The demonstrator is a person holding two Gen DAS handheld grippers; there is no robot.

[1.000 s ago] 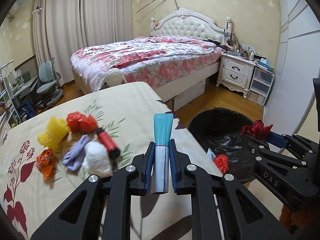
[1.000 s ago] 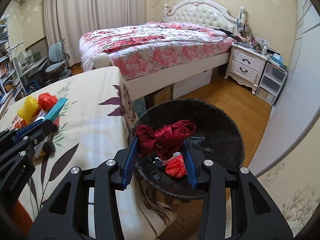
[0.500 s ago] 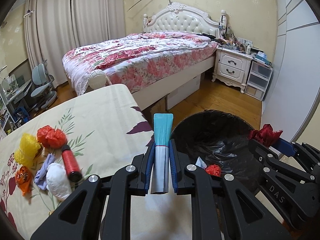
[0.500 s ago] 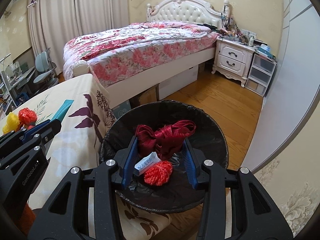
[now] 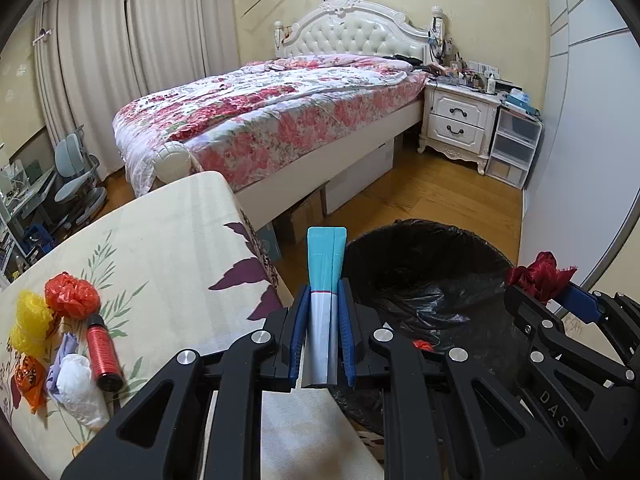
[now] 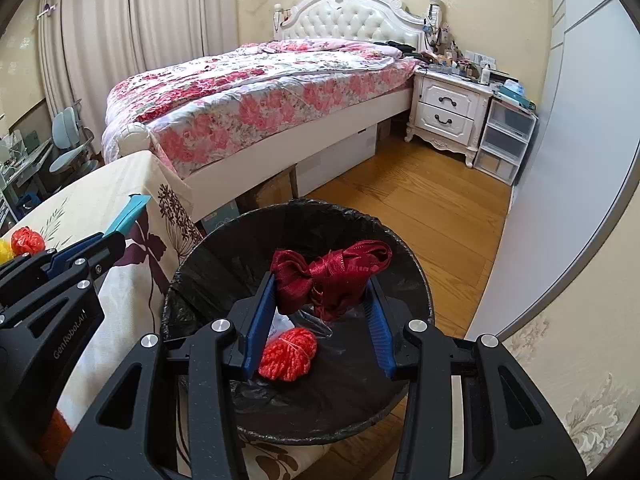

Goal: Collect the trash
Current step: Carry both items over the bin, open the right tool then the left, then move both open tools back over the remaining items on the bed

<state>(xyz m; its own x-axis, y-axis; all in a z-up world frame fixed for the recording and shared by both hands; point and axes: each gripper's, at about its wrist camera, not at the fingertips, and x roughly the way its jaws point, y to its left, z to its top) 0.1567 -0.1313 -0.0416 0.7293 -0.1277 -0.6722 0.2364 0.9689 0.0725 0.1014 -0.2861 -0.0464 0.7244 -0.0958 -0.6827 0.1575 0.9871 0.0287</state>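
My left gripper (image 5: 323, 300) is shut on a teal and white tube (image 5: 322, 280), held over the table's right edge beside the black-lined trash bin (image 5: 424, 268). My right gripper (image 6: 322, 288) is shut on a dark red ribbon wad (image 6: 328, 272), held above the open bin (image 6: 224, 240). An orange yarn ball (image 6: 288, 354) and a white wrapper (image 6: 282, 324) lie in the bin. On the table at the left lie a red cylinder (image 5: 102, 352), white wad (image 5: 78, 388), purple scrap (image 5: 64, 350), yellow wad (image 5: 28, 322) and orange-red wads (image 5: 70, 296).
The table (image 5: 172, 248) has a cream floral cloth. A bed (image 5: 260, 120) stands behind it, a white nightstand (image 5: 460, 124) and plastic drawers (image 5: 516, 144) at the back right. Wood floor (image 6: 420, 208) surrounds the bin. A wall (image 6: 568, 160) runs along the right.
Both grippers have moved right, away from the trash pile. The tube now sits at the table's edge by the bin, and the ribbon hangs over the bin's middle.
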